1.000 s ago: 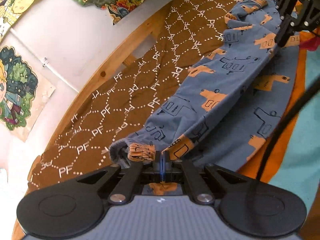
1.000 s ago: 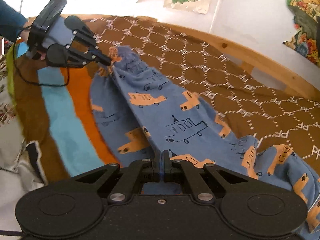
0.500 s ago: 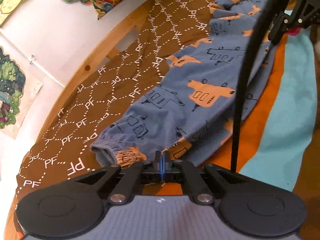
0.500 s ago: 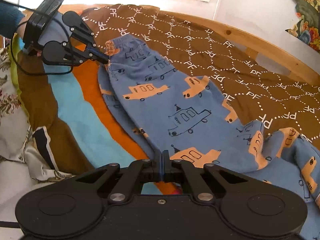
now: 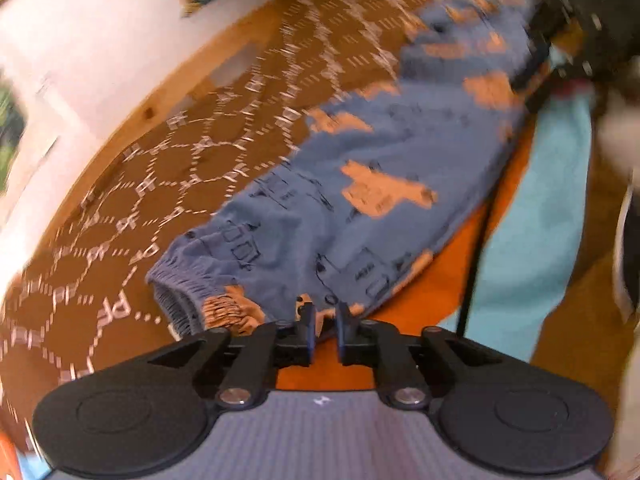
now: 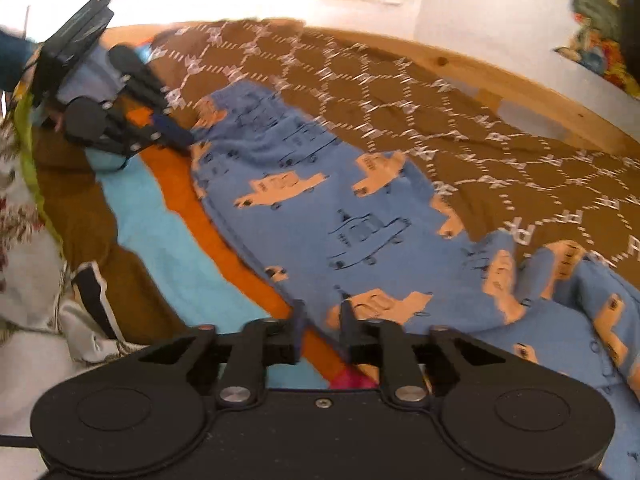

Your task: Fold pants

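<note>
Blue pants (image 5: 360, 200) printed with orange and outlined boats lie on the bed, one leg laid over the other, and show in the right wrist view (image 6: 352, 216) too. My left gripper (image 5: 323, 330) is open just behind the cuffed leg end (image 5: 192, 300), jaws a little apart with nothing between them. It also shows in the right wrist view (image 6: 176, 136) at the far cuff. My right gripper (image 6: 322, 328) is open at the pants' near edge, by the waist end. It shows blurred in the left wrist view (image 5: 568, 36).
A brown blanket (image 6: 480, 120) with white "PF" hexagons covers the bed's far side. An orange and turquoise striped cover (image 6: 176, 232) lies on the near side. A wooden bed rail (image 6: 520, 76) runs along the white wall. Crumpled fabric (image 6: 80, 312) lies at the left.
Both grippers have opened and let go of the pants, which now lie flat on the bed with one leg over the other. Both views are motion-blurred.
</note>
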`<state>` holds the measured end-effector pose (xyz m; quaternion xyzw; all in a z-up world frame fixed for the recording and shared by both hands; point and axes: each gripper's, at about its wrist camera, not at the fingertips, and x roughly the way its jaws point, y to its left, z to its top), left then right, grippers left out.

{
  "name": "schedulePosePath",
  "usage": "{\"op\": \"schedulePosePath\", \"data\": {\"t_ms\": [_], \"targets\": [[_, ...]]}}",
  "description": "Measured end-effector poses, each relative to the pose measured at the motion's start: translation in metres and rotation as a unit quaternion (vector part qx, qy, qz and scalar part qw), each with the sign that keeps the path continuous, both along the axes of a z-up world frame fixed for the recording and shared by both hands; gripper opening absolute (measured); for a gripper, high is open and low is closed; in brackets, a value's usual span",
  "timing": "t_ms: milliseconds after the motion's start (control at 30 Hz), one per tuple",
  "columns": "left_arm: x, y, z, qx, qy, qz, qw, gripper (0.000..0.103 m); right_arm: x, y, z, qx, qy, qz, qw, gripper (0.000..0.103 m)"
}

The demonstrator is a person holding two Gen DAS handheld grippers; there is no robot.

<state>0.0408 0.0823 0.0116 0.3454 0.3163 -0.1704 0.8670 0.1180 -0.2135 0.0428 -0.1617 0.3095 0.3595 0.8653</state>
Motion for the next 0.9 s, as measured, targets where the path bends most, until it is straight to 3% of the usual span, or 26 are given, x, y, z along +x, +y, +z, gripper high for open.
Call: {"op": "schedulePosePath", "data": {"t_ms": [67, 167, 233, 300, 367, 433, 500, 567, 600, 667, 700, 733, 833, 900], "targets": [[0.0, 0.007, 0.014, -0.06, 0.0, 0.041, 0.9974, 0.017, 0.002, -0.01, 0.005, 0.015, -0.004, -0.026, 1.0, 0.035], [0.012, 0.008, 0.031, -0.166, -0.007, 0.091, 0.9819, 0.017, 0.015, -0.024, 0.009, 0.044, -0.001, -0.083, 0.996, 0.045], [0.03, 0.003, 0.032, -0.205, -0.009, 0.119, 0.9714, 0.017, 0.022, -0.03, 0.007, 0.049, 0.005, -0.116, 0.992, 0.045], [0.053, 0.001, 0.026, -0.219, -0.001, 0.164, 0.9619, 0.017, 0.024, -0.033, 0.003, 0.048, 0.009, -0.131, 0.99, 0.045], [0.072, 0.008, 0.016, -0.205, 0.012, 0.208, 0.9564, 0.017, 0.024, -0.038, -0.001, 0.044, 0.015, -0.139, 0.989, 0.045], [0.078, 0.023, 0.009, -0.176, 0.003, 0.23, 0.9571, 0.017, 0.021, -0.041, -0.007, 0.04, 0.022, -0.147, 0.988, 0.045], [0.077, 0.041, 0.011, -0.155, -0.004, 0.233, 0.9599, 0.01, 0.021, -0.045, -0.013, 0.038, 0.032, -0.153, 0.987, 0.046], [0.067, 0.054, 0.024, -0.163, -0.008, 0.228, 0.9599, 0.009, 0.022, -0.046, -0.017, 0.04, 0.038, -0.154, 0.986, 0.047], [0.061, 0.055, 0.03, -0.168, -0.014, 0.225, 0.9597, 0.01, 0.024, -0.045, -0.018, 0.042, 0.04, -0.154, 0.986, 0.047], [0.046, 0.053, 0.04, -0.161, -0.028, 0.223, 0.9611, 0.025, 0.025, -0.042, -0.018, 0.048, 0.042, -0.152, 0.986, 0.05], [0.041, 0.05, 0.043, -0.155, -0.036, 0.227, 0.9608, 0.04, 0.025, -0.041, -0.018, 0.05, 0.043, -0.151, 0.986, 0.05], [0.034, 0.048, 0.044, -0.152, -0.046, 0.235, 0.9589, 0.043, 0.025, -0.041, -0.018, 0.051, 0.042, -0.15, 0.986, 0.051], [0.032, 0.044, 0.038, -0.139, -0.047, 0.253, 0.9563, 0.041, 0.024, -0.041, -0.018, 0.051, 0.043, -0.15, 0.986, 0.052], [0.052, 0.041, 0.021, -0.082, -0.049, 0.275, 0.9566, 0.034, 0.023, -0.041, -0.018, 0.051, 0.044, -0.151, 0.986, 0.053]]}}
